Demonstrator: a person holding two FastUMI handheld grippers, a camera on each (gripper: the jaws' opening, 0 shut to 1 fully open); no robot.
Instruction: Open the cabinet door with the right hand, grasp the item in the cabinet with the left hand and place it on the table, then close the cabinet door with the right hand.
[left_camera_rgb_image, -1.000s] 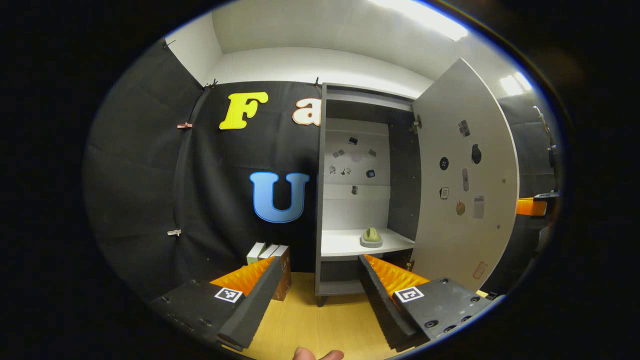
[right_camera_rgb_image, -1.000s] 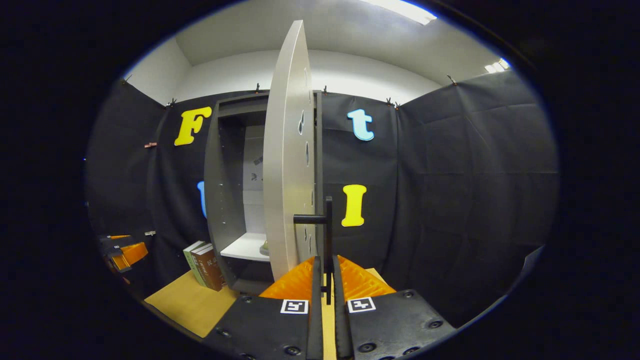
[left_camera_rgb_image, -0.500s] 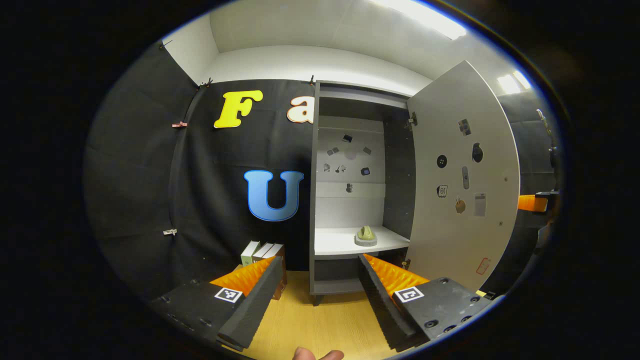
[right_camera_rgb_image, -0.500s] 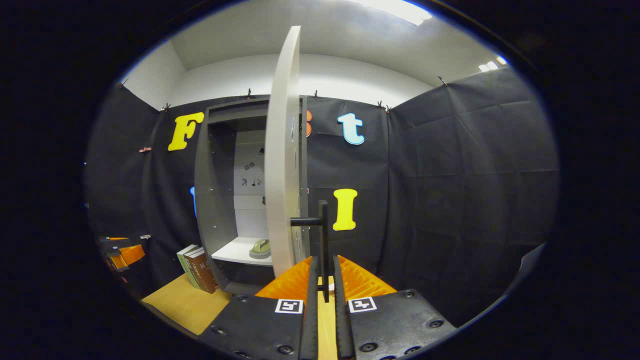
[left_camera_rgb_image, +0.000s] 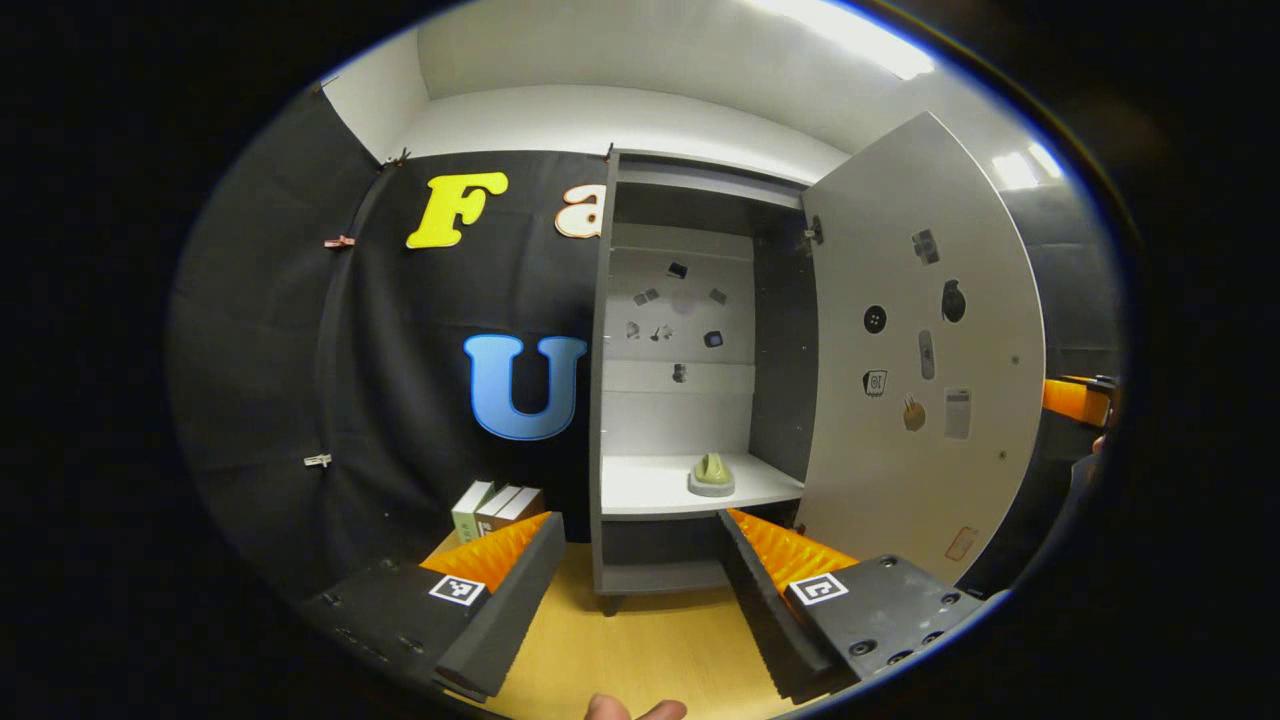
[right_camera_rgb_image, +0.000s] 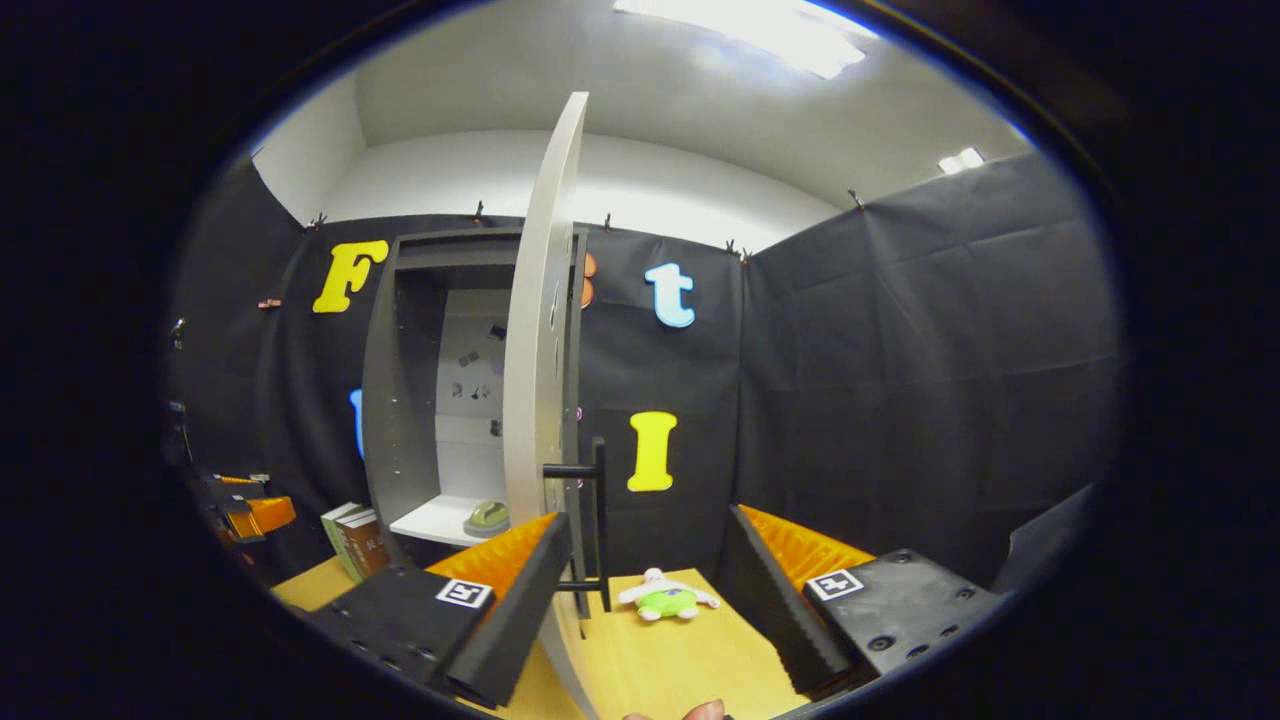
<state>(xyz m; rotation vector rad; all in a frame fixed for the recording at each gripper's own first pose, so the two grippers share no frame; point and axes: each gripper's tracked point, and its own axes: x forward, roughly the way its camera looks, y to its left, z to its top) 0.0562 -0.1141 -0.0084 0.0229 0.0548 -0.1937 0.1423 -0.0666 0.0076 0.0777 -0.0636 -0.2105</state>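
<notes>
The cabinet (left_camera_rgb_image: 690, 340) stood against the black cloth wall with its door (left_camera_rgb_image: 920, 350) swung wide to the right, stickers dotted over the inside face. On the white shelf (left_camera_rgb_image: 650, 490) sat the item (left_camera_rgb_image: 711, 475), a small pale-green object on a grey base, toward the right half of the shelf and clear of the walls. The left gripper (left_camera_rgb_image: 640, 590) hung in front of the cabinet, low over the wooden table (left_camera_rgb_image: 640, 640), its 2 fingers spread wide and holding nothing; the item was well ahead of it. A few books (left_camera_rgb_image: 495, 505) stood upright beside the cabinet's left wall.

From the right gripper view the door (right_camera_rgb_image: 540, 330) was seen nearly edge-on, with its dark bar handle (right_camera_rgb_image: 597, 520) sticking out. The right gripper (right_camera_rgb_image: 650, 590) had its fingers wide apart, the handle just inside the left finger (right_camera_rgb_image: 510, 600) but not clamped by either. A small green and white plush toy (right_camera_rgb_image: 665, 598) lay on the table (right_camera_rgb_image: 680, 660) between the fingers, farther off. The item (right_camera_rgb_image: 488, 516) showed on the shelf past the door's edge.
</notes>
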